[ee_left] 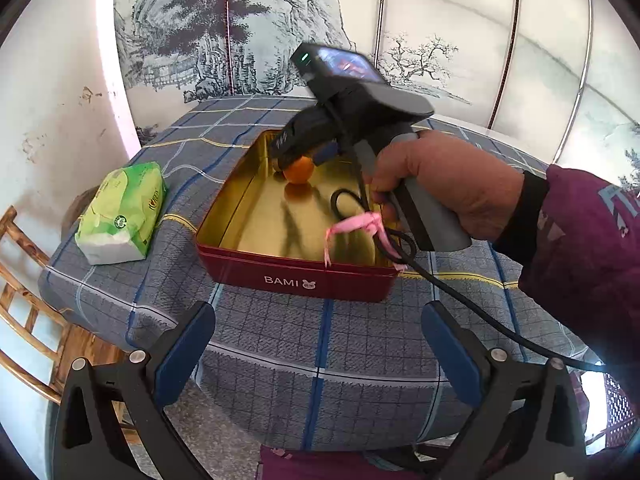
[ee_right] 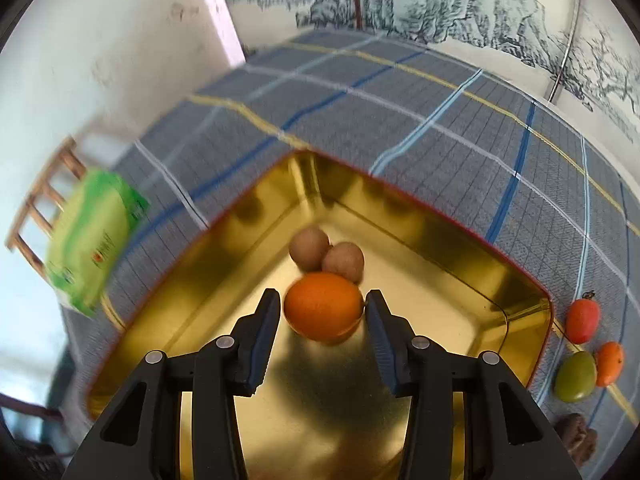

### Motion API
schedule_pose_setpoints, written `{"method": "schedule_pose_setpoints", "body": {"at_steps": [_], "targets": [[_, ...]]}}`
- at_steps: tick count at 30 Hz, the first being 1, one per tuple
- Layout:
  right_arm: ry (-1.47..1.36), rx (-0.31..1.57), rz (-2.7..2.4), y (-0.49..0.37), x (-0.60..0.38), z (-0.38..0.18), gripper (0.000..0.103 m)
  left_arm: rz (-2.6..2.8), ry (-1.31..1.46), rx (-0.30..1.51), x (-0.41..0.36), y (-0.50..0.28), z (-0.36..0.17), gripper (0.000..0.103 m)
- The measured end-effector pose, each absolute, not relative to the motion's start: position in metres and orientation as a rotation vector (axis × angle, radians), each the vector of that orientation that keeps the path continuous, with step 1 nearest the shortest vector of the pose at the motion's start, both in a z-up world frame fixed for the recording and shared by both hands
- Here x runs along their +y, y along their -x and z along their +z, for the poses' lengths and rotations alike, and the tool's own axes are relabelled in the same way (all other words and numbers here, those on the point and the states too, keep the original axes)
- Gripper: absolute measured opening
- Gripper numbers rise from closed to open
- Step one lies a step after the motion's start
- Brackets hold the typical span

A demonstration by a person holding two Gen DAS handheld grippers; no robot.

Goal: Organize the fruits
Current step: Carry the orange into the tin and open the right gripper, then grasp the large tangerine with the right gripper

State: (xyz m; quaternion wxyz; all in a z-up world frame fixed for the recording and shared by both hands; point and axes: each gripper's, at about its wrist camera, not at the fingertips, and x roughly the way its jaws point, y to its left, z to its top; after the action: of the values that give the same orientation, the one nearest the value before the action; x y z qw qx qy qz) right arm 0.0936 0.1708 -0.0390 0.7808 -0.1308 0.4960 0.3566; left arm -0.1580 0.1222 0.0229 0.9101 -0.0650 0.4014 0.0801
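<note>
The orange fruit point(ee_right: 323, 306) lies crosswise between the right tongs point(ee_right: 322, 314), long axis sideways.

Green packet point(ee_right: 94, 240) blurred; dark brown lump point(ee_right: 576, 438) by the frame edge unidentifiable.

Free room and obstacles, as I find them: red tin point(ee_left: 304, 280), open-topped, gold floor bare along its near half; far corner taken by two brown round fruits point(ee_right: 326, 255) touching each other, with an orange point(ee_right: 323, 307) just before them between my right gripper point(ee_right: 323, 316) and its fingers; my left gripper point(ee_left: 316, 344) over bare checked cloth point(ee_left: 320, 344) before the tin; green tissue pack point(ee_left: 122, 212) blocks the tin's left side; three small fruits point(ee_right: 588, 350) crowd its right wall; black cable point(ee_left: 460, 300) trails across the near right corner
</note>
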Motion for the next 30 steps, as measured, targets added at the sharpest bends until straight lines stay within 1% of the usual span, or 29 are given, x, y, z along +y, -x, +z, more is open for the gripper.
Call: {"method": "schedule_pose_setpoints", "body": {"at_steps": [4,7,9,11,17,25,26,27,30], "targets": [[0.162,1.022,0.798,-0.093,0.142,-0.018,0.048,0.149,0.116,0.859,0.119,0.155,0.018,0.102],[0.094,0.957,0.837,-0.083,0.100,0.003,0.054,0.131,0.097,0.865,0.114,0.152,0.016,0.102],[0.105,0.917,0.840,-0.070,0.063,0.009,0.061,0.119,0.093,0.858,0.113,0.152,0.016,0.102],[0.162,0.911,0.829,-0.055,0.031,0.006,0.065,0.106,0.094,0.853,0.111,0.151,0.016,0.102],[0.278,0.940,0.752,-0.032,-0.010,-0.019,0.065,0.076,0.100,0.907,0.107,0.141,0.006,0.102],[0.325,0.942,0.740,-0.041,0.005,-0.047,0.065,0.105,0.093,0.908,0.105,0.144,0.009,0.102],[0.315,0.959,0.750,-0.044,0.007,-0.051,0.060,0.102,0.089,0.912,0.104,0.143,0.008,0.102],[0.310,0.975,0.757,-0.046,0.008,-0.055,0.043,0.100,0.084,0.915,0.102,0.142,0.008,0.102],[0.322,0.978,0.763,-0.043,0.008,-0.059,0.042,0.079,0.060,0.916,0.096,0.139,0.008,0.102]]}}
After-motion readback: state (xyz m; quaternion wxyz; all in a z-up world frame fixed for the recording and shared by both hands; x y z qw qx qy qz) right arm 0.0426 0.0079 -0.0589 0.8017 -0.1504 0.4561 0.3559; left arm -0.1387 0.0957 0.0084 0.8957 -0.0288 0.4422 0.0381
